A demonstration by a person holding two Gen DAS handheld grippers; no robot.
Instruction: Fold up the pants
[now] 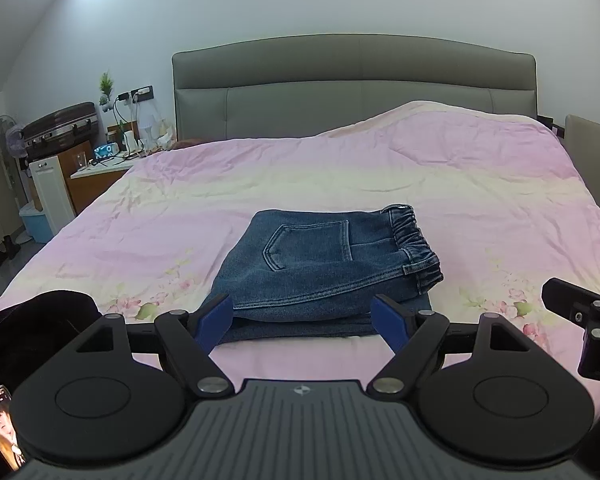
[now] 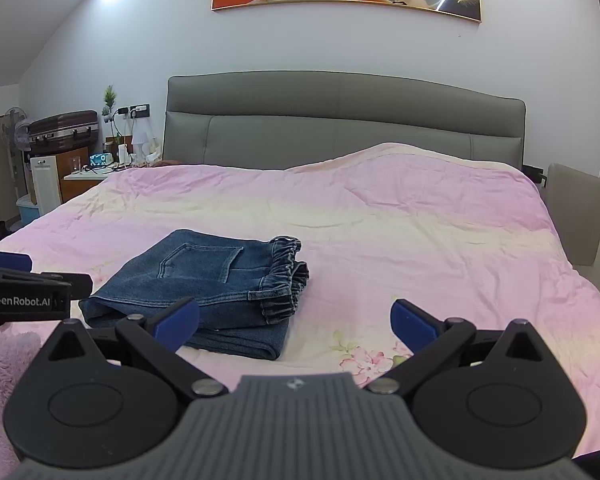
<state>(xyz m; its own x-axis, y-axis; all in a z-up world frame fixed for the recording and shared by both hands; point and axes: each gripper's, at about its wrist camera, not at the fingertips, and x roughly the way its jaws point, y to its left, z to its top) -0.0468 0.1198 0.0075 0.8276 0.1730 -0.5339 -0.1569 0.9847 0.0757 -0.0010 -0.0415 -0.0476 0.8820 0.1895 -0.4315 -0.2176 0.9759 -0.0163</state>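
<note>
Blue denim pants (image 1: 320,272) lie folded in a compact stack on the pink bedspread (image 1: 340,176), back pocket up, elastic waistband to the right. My left gripper (image 1: 306,320) is open and empty, just in front of the stack's near edge. In the right wrist view the pants (image 2: 204,280) lie ahead and to the left on the bedspread (image 2: 380,220). My right gripper (image 2: 296,322) is open and empty, over bare bedspread to the right of the stack. The left gripper's body (image 2: 24,292) shows at that view's left edge, the right gripper's body (image 1: 588,320) at the left view's right edge.
A grey padded headboard (image 1: 352,80) stands at the far end of the bed. A cluttered nightstand (image 1: 108,160), a suitcase (image 1: 60,128) and a fan (image 1: 4,136) stand far left. A beige chair (image 2: 576,216) stands at the right. A phone (image 1: 0,428) shows at lower left.
</note>
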